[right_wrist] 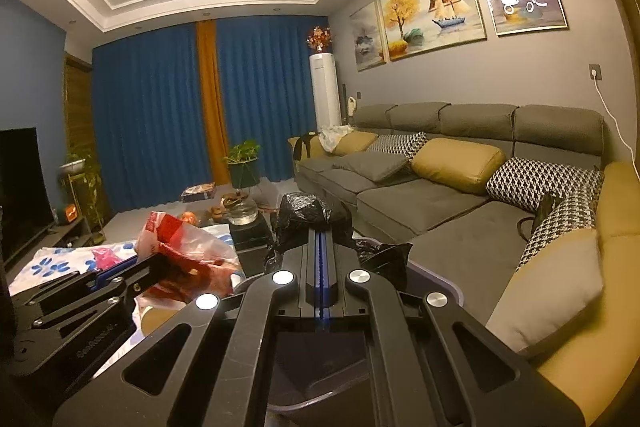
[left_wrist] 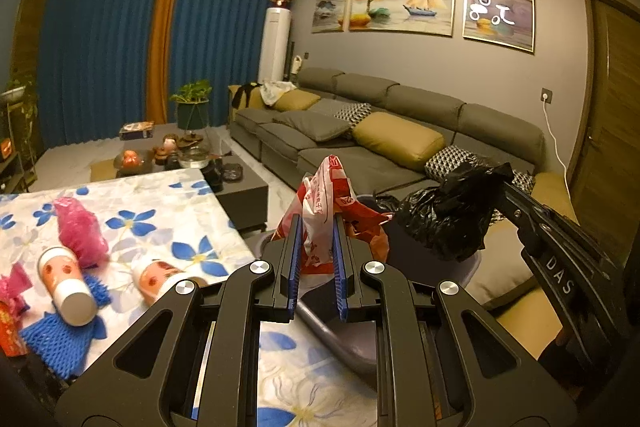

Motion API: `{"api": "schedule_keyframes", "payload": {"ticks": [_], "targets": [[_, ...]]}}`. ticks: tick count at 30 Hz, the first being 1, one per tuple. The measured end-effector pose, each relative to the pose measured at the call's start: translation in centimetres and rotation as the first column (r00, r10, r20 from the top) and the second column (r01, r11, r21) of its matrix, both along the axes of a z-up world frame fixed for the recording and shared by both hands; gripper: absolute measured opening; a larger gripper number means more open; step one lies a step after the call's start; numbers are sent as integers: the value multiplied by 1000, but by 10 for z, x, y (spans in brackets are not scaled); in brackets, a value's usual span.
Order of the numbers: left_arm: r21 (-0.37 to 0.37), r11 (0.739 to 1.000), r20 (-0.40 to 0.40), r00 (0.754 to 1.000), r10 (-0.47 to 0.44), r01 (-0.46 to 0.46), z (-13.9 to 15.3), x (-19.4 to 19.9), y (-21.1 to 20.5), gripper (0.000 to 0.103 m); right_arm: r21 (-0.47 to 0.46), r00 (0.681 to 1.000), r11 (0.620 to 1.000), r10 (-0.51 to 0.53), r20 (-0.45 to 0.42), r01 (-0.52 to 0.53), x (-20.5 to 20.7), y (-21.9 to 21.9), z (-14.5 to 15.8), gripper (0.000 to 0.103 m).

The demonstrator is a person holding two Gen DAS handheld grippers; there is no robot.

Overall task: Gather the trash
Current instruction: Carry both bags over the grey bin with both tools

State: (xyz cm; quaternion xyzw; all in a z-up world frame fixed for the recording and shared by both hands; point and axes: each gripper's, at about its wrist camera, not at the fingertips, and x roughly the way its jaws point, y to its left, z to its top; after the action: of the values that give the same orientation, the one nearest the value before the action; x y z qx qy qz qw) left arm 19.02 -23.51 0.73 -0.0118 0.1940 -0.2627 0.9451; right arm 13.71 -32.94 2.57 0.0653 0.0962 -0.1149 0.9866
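Observation:
My left gripper [left_wrist: 317, 227] is shut on a red and white plastic bag [left_wrist: 324, 203], held up beside the table's right edge over a grey bin [left_wrist: 352, 347]. The bag also shows in the right wrist view [right_wrist: 180, 251]. My right gripper [right_wrist: 322, 239] is shut on the black bin liner [right_wrist: 308, 213], lifting its rim above the bin [right_wrist: 440, 283]. The liner shows in the left wrist view [left_wrist: 448, 215]. On the flowered tablecloth [left_wrist: 168, 195] lie a pink wrapper [left_wrist: 78, 231], two paper cups [left_wrist: 68, 287] and blue foam netting [left_wrist: 56, 343].
A grey sofa [left_wrist: 360, 131] with yellow and patterned cushions runs along the right. A dark coffee table [left_wrist: 240, 187] with a tea set and fruit stands beyond the table. A potted plant [left_wrist: 192, 107] and blue curtains are at the back.

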Motion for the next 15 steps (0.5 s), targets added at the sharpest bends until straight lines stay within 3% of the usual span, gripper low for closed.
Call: {"api": "schedule_keyframes", "payload": {"ticks": [15], "targets": [[-8,999,-59,997,-44,44,-20,44,-20,14,4,1000,1000,-10,-11,10,20,-9,-4,1]]}}
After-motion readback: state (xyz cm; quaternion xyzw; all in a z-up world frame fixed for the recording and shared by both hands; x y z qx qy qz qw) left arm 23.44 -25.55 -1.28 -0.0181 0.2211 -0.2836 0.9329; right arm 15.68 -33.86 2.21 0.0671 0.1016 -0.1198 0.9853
